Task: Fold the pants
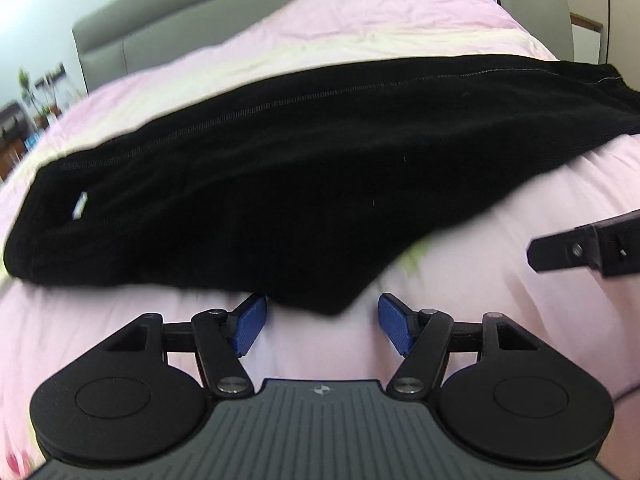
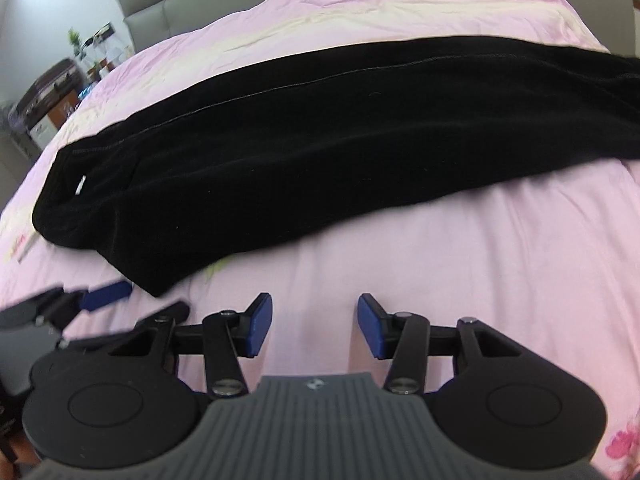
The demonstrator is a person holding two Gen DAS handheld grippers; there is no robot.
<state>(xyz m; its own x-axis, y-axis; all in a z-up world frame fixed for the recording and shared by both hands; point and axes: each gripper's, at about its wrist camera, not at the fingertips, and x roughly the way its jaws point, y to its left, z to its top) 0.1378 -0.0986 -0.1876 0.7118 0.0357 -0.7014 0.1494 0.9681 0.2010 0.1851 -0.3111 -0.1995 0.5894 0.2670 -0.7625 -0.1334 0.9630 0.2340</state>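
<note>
Black pants (image 1: 280, 184) lie folded lengthwise across a pink bed cover (image 1: 500, 300), waistband with a white tag at the left, legs running to the right. A crotch corner points toward me. My left gripper (image 1: 322, 322) is open and empty, its blue pads either side of that corner, just short of it. The pants also show in the right wrist view (image 2: 300, 152). My right gripper (image 2: 315, 322) is open and empty over bare cover, right of the corner. The left gripper's blue pad shows in the right wrist view (image 2: 108, 292).
A grey padded headboard (image 1: 160, 28) stands at the far end of the bed. A grey chair back (image 1: 536, 12) is at the far right. Shelves with plants and boxes (image 2: 60, 92) stand left of the bed. The right gripper's finger (image 1: 580, 248) shows at the right edge.
</note>
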